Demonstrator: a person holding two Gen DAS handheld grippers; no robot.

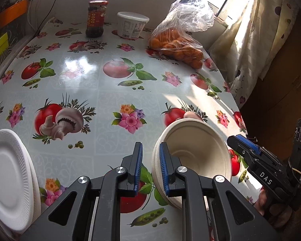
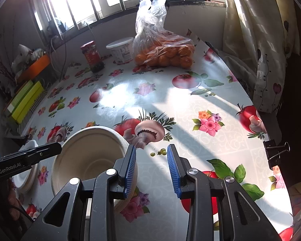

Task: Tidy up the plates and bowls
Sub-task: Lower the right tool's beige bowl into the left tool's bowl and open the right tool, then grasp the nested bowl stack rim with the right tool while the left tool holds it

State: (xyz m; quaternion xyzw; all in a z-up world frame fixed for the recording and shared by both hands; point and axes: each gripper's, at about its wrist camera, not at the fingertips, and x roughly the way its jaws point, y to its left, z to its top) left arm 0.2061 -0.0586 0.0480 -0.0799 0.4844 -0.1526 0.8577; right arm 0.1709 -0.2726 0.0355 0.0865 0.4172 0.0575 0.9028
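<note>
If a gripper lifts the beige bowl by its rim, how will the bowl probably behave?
The beige bowl looks like thin moulded pulp, so probably very light and slightly flexible at the rim. It seems nested on another bowl, so both may lift together. Its matte surface likely grips well.

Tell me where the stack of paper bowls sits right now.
The paper bowls sit on the near part of the table, between the two grippers: right of the left gripper and the white plates, left of the right gripper.

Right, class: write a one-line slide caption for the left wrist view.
Open left gripper beside stacked beige bowls on a floral tablecloth, white plates at left.
</note>
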